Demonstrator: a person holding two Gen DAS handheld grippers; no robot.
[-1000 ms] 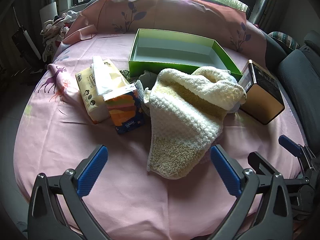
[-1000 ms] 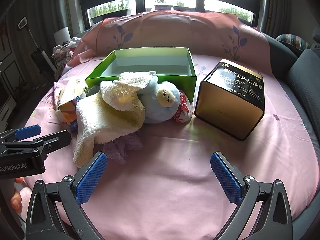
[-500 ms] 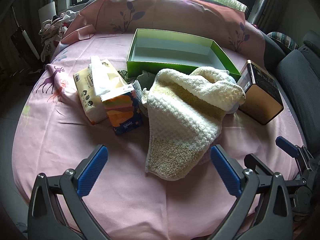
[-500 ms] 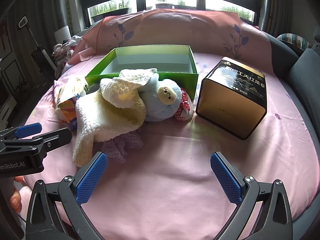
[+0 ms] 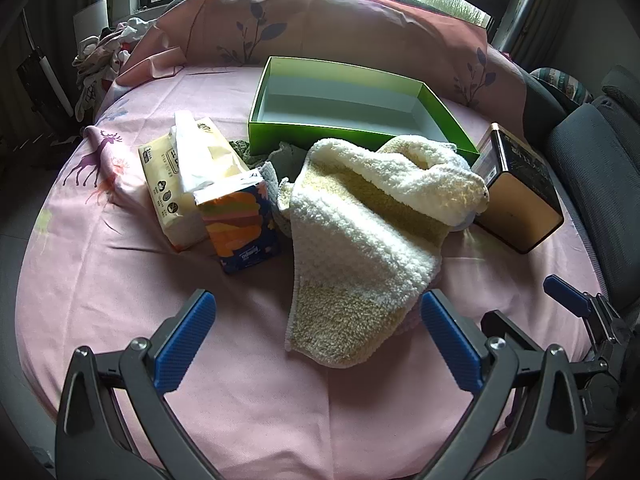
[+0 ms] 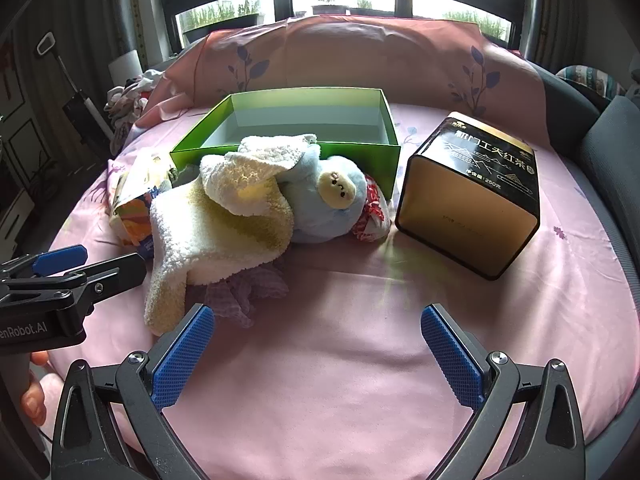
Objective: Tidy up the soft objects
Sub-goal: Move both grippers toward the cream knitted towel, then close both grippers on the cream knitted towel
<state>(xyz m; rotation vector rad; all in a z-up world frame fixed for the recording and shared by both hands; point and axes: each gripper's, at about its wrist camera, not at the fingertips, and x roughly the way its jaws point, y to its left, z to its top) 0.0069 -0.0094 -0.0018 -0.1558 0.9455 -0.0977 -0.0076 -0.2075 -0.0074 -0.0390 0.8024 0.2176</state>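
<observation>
- Blue ribbed pads are standing wide apart on the left gripper [image 5: 316, 340], holding nothing; the near hem of the cream towel [image 5: 360, 240] is lying just ahead, between them.
- The right gripper [image 6: 316, 354] is likewise gaping fully and gripping nothing, hovering over bare pink sheet [image 6: 360, 360], with a purple cloth [image 6: 248, 292] peeking out from under the towel near its left pad.
- The towel is draping over a blue plush toy [image 6: 320, 212], which is resting against the front wall of the green box [image 6: 360, 156]; the box interior is looking bare.
- Judging from this, pinching the towel's hem alone is likely to drag the plush or the purple cloth along, since the fabric is lying across both.
- A lift toward the box may also be snagging the towel on the box's front wall, or nudging the tissue packs [image 5: 212, 196] sitting just beside its left fold.
- The gold tin [image 6: 472, 200] is crowding the right side near the plush, so open room for moving is lying mainly over the near sheet and above the pile.
- The two grippers are sitting close side by side, so crossing paths is risking a bump.
</observation>
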